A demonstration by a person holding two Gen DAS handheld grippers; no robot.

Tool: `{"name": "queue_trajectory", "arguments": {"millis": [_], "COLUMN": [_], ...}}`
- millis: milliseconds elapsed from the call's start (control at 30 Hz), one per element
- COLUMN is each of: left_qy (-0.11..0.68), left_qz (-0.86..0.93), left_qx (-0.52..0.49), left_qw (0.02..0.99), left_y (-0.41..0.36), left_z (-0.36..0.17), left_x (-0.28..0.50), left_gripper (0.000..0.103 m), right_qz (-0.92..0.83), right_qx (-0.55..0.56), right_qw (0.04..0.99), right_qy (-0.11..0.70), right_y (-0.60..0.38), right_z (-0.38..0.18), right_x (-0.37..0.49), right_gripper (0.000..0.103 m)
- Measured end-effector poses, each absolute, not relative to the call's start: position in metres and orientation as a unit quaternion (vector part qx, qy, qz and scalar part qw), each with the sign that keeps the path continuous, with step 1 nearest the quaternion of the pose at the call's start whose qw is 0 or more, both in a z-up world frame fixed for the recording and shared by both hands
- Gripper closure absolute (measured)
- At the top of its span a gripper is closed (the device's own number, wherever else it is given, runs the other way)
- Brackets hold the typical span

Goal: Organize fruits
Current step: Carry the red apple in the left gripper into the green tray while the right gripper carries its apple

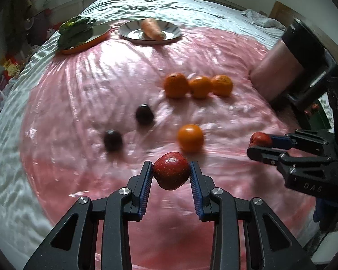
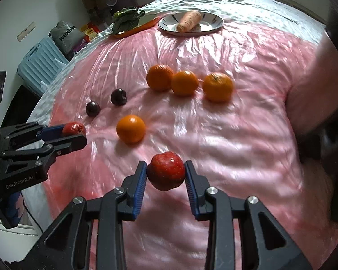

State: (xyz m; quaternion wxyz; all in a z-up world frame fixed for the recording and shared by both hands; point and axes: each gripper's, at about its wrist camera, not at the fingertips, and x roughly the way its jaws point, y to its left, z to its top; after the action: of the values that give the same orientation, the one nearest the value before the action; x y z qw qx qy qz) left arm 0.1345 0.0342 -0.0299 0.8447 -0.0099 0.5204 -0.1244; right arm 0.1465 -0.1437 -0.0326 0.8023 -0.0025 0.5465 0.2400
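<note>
Right now we have a red fruit in each claw. Our left gripper is pinching a red apple between its blue pads, and our right gripper is clamped on a second red apple in the same way. Both apples appear to be lifted off the pink cloth, though the blur makes the gap hard to judge.

On the cloth ahead of us, three oranges lie in a row, the left two touching or nearly so, the third just beside them. A fourth orange lies apart, nearer to us. Two dark plums rest close together to the left. At the far edge, a carrot lies on a silver plate, and leafy greens lie on an orange-rimmed plate.

We judge that we are in the carry step for the apples: like fruits seem to be gathered by kind, and the apples have no group yet. The next move calls for a bare patch of cloth, well apart from the oranges and plums, then lowering both apples side by side and letting go gently, since round fruit on this slick, wrinkled covering may roll. The stray orange looks left to join its row.
</note>
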Motion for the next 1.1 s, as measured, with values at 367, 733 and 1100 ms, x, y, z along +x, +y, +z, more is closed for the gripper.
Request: {"name": "queue_trajectory", "arguments": {"millis": [367, 733, 1100], "left_qy": [0.520, 0.508, 0.486], "left_qz": [-0.219, -0.339, -0.390], "left_qx": [0.023, 0.066, 0.086], "left_qw": [0.825, 0.789, 0.777], "left_y": [-0.069, -0.201, -0.333], "left_z": [-0.016, 0.005, 0.011], "left_x": [0.121, 0.108, 0.135], "left_gripper": [0.074, 0.074, 0.074], "right_qz": [0.186, 0.072, -0.037], "right_qx": [0.017, 0.053, 0.085], "right_qw": [0.811, 0.832, 0.852], "right_qy": [0.555, 0.548, 0.514], "right_y": [-0.227, -0.354, -0.488], "right_z": [-0.018, -0.001, 0.003], "right_x": [0.121, 0.105, 0.112], "right_gripper": [0.058, 0.058, 0.058]}}
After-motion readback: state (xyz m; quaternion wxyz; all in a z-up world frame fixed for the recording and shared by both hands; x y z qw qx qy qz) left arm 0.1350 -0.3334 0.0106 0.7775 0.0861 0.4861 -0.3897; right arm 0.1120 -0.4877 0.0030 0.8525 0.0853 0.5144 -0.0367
